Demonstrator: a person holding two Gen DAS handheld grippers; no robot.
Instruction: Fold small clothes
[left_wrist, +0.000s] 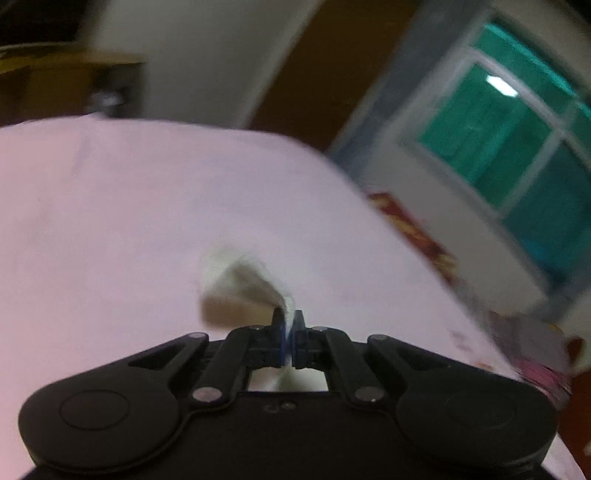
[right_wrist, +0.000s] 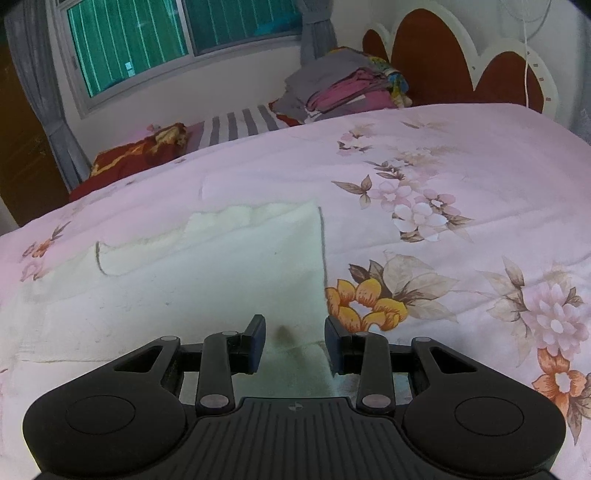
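Observation:
A cream-white small garment (right_wrist: 207, 280) with grey-trimmed edges lies flat on the pink floral bedspread (right_wrist: 461, 155). My right gripper (right_wrist: 294, 341) hovers just over its near right corner, jaws apart, nothing pinched between them. In the left wrist view, my left gripper (left_wrist: 289, 325) is shut on a corner of the cream garment (left_wrist: 240, 280), and a lifted flap of cloth sticks out past the fingertips above the pink bedspread (left_wrist: 110, 206). That view is blurred.
A pile of grey, pink and patterned clothes (right_wrist: 347, 88) sits at the head of the bed by the red-and-white headboard (right_wrist: 443, 55). A red patterned pillow (right_wrist: 140, 151) and striped cloth (right_wrist: 240, 125) lie along the far edge under the window (right_wrist: 177, 37).

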